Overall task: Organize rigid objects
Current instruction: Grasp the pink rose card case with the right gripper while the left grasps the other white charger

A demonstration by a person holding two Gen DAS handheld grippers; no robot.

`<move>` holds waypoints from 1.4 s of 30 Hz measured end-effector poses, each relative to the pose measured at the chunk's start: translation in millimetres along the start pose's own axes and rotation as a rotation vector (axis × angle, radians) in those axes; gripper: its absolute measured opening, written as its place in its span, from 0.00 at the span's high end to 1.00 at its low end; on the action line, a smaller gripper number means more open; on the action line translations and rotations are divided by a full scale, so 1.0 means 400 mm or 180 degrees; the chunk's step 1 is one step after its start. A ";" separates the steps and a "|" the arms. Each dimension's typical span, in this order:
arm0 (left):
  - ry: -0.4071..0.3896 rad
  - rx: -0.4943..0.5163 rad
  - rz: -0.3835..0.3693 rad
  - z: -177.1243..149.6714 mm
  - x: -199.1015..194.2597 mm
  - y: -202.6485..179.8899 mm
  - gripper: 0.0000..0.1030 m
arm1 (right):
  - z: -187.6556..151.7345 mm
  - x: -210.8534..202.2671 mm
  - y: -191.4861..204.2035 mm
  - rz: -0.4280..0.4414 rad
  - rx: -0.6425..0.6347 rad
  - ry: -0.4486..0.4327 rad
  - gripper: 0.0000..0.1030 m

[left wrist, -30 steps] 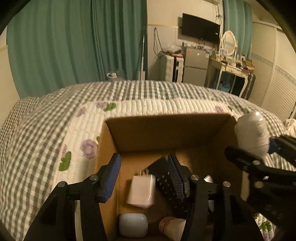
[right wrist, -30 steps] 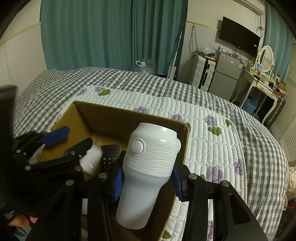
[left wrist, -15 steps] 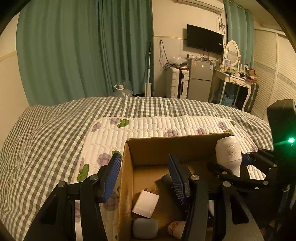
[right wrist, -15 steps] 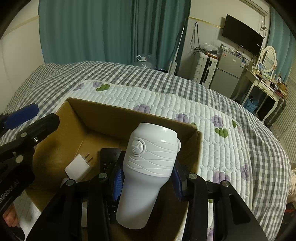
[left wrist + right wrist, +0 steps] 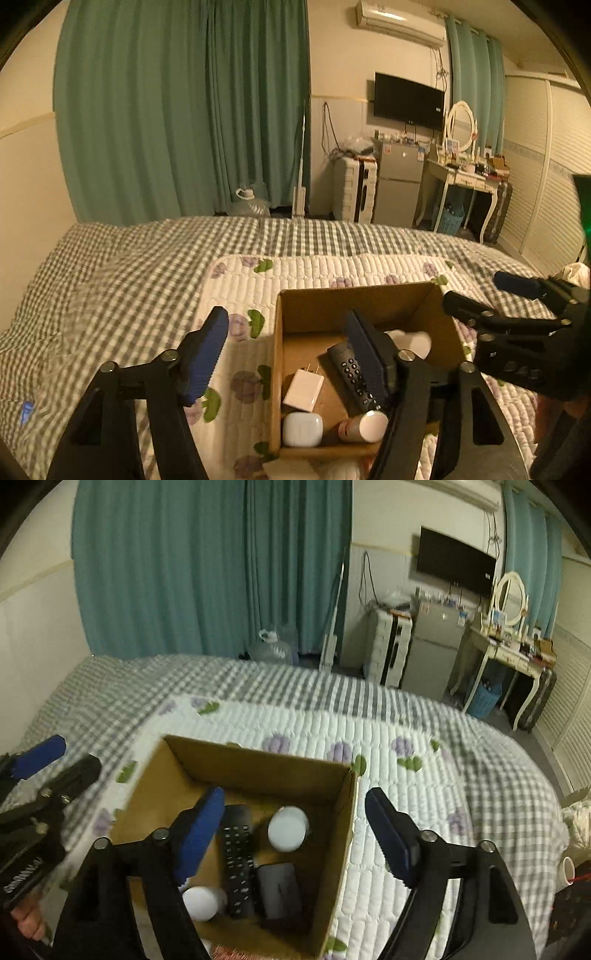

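Both the left gripper (image 5: 286,354) and the right gripper (image 5: 295,834) stand wide apart, holding nothing. The white bottle (image 5: 288,829) lies inside the cardboard box (image 5: 258,764), at 1 o'clock from the remote (image 5: 238,860).

Matt cardboard box (image 5: 258,771), quilted cloth mat (image 5: 388,775), glossy plastic remote (image 5: 238,860)

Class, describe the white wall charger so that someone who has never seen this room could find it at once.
Start at the bed with the flowered white quilt, where an open cardboard box sits. Inside, beside the long black remote, lies the white charger. It is the only flat square block with two metal prongs; the white earbud case below it is rounded.
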State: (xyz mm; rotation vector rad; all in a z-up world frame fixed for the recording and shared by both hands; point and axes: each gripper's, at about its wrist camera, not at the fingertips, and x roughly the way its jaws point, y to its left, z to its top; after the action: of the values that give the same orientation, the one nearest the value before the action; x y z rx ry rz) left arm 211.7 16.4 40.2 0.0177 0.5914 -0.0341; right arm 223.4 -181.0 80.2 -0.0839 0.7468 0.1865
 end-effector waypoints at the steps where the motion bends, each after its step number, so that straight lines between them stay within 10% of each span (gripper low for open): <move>1: -0.0012 0.0009 0.0001 -0.003 -0.025 0.003 0.32 | 0.004 -0.033 0.007 -0.0013 -0.0019 -0.0048 0.21; 5: -0.0107 0.0056 0.0132 -0.026 -0.105 0.016 0.14 | -0.003 -0.161 0.042 -0.0060 -0.0128 -0.0234 0.09; 15: 0.0088 -0.0039 0.0085 -0.138 -0.146 0.074 0.11 | -0.104 -0.305 0.125 -0.0267 -0.0336 -0.0377 0.00; 42: 0.0910 0.0049 0.0230 -0.385 0.093 0.047 0.11 | -0.480 0.219 0.133 0.0212 0.0017 0.1191 0.15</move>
State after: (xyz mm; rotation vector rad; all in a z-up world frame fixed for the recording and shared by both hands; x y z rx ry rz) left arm 157.6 38.3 -108.1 0.0597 0.8760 0.0348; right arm 147.8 -144.0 -120.4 -0.0900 1.1238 0.2355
